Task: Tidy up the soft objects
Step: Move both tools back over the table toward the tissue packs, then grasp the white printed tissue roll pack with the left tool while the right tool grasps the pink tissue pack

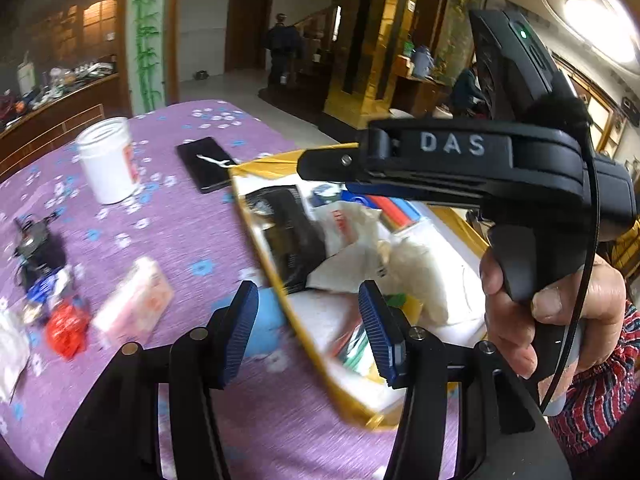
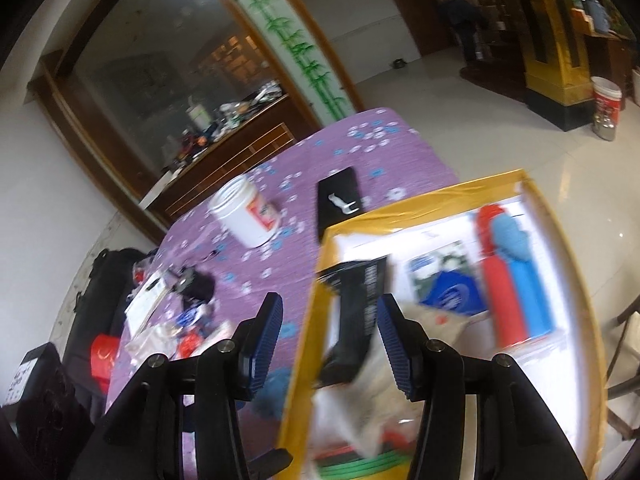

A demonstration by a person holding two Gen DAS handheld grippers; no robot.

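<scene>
Purple flower-print cloth covers the worktop [image 1: 192,240] — white plastic bucket [image 1: 108,160] and black phone [image 1: 208,164] on it. Yellow-rimmed box [image 2: 304,320] holds crumpled white cloth [image 1: 404,264]. Left hand-held gripper [image 1: 308,332] and right hand-held gripper [image 2: 328,344] both gape, empty. Pale tiled floor [image 2: 460,120] beyond.

Purple floral tablecloth [image 1: 192,240], white tub [image 1: 107,160], black phone [image 1: 208,164], yellow-rimmed box [image 1: 272,264], possibly tissue pack [image 1: 134,304]
</scene>
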